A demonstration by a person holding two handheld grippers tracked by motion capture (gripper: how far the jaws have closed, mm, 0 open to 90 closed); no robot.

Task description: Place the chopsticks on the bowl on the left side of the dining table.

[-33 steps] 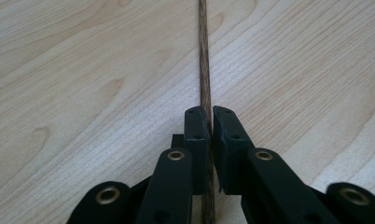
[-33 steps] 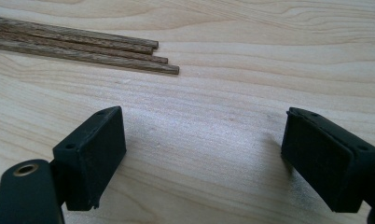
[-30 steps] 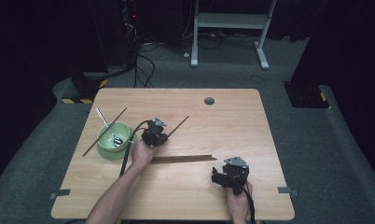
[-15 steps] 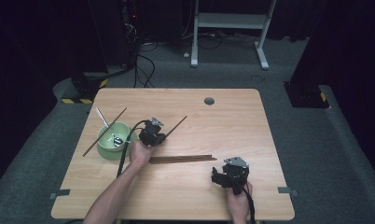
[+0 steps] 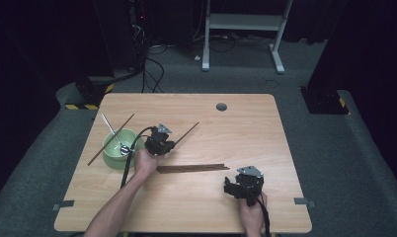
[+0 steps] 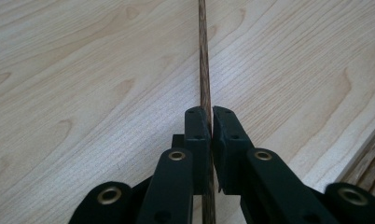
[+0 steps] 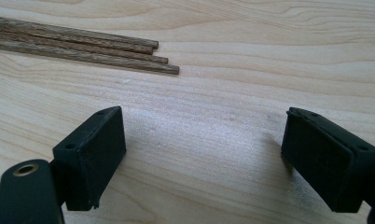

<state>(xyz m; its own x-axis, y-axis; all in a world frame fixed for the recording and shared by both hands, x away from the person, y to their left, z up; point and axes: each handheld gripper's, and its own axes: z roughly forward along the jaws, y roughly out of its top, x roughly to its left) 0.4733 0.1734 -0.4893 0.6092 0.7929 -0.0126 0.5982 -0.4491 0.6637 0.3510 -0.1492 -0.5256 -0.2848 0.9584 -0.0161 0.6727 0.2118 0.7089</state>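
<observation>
Looking down from the high view, a wooden table point(image 5: 285, 128) carries a green bowl point(image 5: 112, 154) near its left edge, with a metal utensil point(image 5: 112, 134) resting inside and one dark chopstick point(image 5: 110, 139) lying slantwise across its rim. Just right of the bowl sits the left gripper point(image 5: 169, 144), its jaws pinched on a single chopstick point(image 5: 186, 133) that points up and to the right. Below it, a bundle of chopsticks point(image 5: 192, 168) lies flat along the table, between the two hands. The right gripper point(image 5: 231, 187) rests near the table's lower right, well apart from the bundle's right end. A round grommet hole point(image 5: 221, 106) sits near the far edge.

In the left gripper view, the left gripper point(image 6: 210, 122) is clamped tight on that one chopstick point(image 6: 203, 56), which runs straight ahead over bare wood; nothing blocks it.

In the right gripper view, the right gripper point(image 7: 204, 140) stands wide apart with only tabletop between its pads, holding nothing. Three chopstick ends point(image 7: 129, 56) lie side by side ahead and to the left, clear of the jaws.
</observation>
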